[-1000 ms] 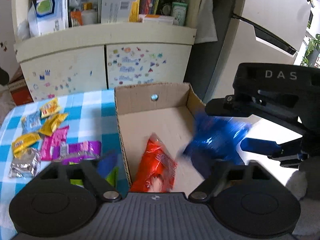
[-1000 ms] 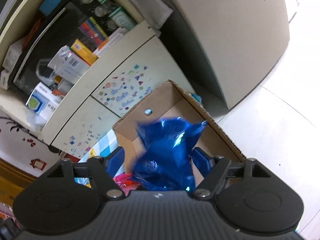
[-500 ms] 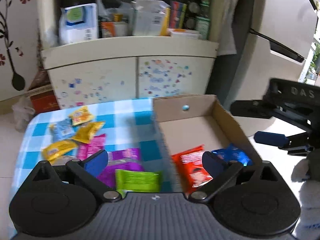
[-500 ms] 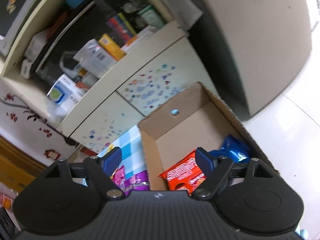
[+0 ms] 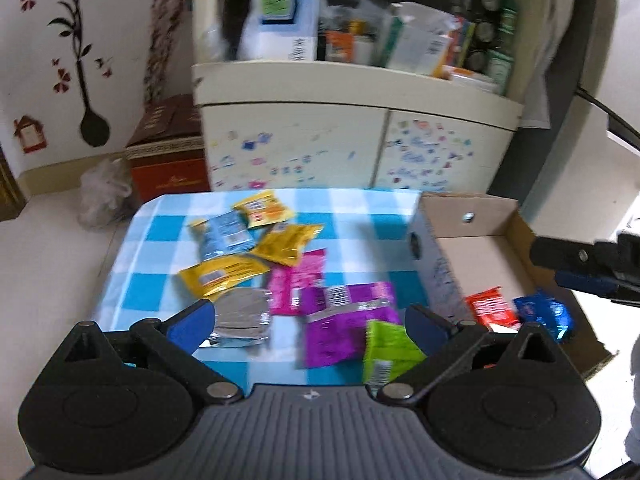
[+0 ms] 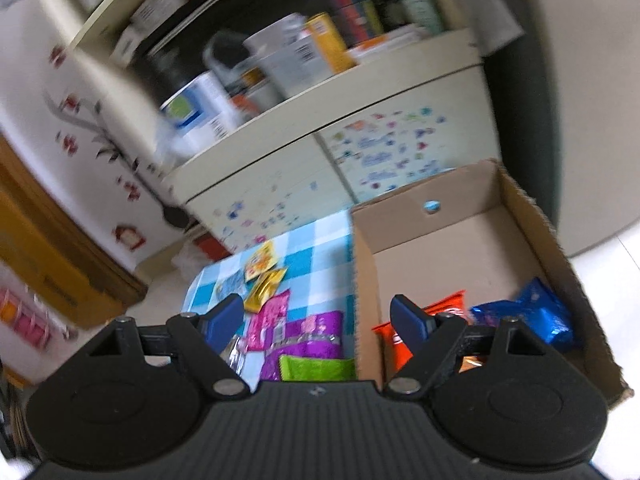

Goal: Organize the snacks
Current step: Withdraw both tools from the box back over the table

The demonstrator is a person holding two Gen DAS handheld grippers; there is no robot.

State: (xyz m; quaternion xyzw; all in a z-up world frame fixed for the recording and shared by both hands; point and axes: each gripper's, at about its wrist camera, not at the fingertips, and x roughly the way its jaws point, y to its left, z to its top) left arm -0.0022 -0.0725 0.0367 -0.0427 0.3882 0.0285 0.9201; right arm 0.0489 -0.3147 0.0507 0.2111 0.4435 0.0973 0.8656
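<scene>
A cardboard box (image 5: 480, 248) (image 6: 460, 248) stands at the right end of a blue checked table (image 5: 352, 216) (image 6: 324, 248). A blue packet (image 5: 544, 316) (image 6: 532, 316) and an orange-red packet (image 5: 490, 308) (image 6: 440, 308) lie in its near part. On the cloth lie yellow (image 5: 284, 240), purple (image 5: 344, 320) (image 6: 304, 340), pink (image 5: 296, 276), green (image 5: 388, 348) (image 6: 316, 368) and silver (image 5: 240, 316) packets. My left gripper (image 5: 310, 324) is open and empty above the near packets. My right gripper (image 6: 320, 316) is open and empty over the box's left wall; it also shows in the left wrist view (image 5: 588, 264).
A cream cabinet (image 5: 360, 140) (image 6: 340, 140) with stickers and a cluttered shelf stands behind the table. A red-brown carton (image 5: 168, 148) and a plastic bag (image 5: 104, 196) sit on the floor at left. A pale fridge (image 6: 580, 100) stands right of the box.
The blue packet left my right gripper and now lies in the box beside the orange-red one. Both grippers have drawn back and swung left, bringing the table's packets into view.
</scene>
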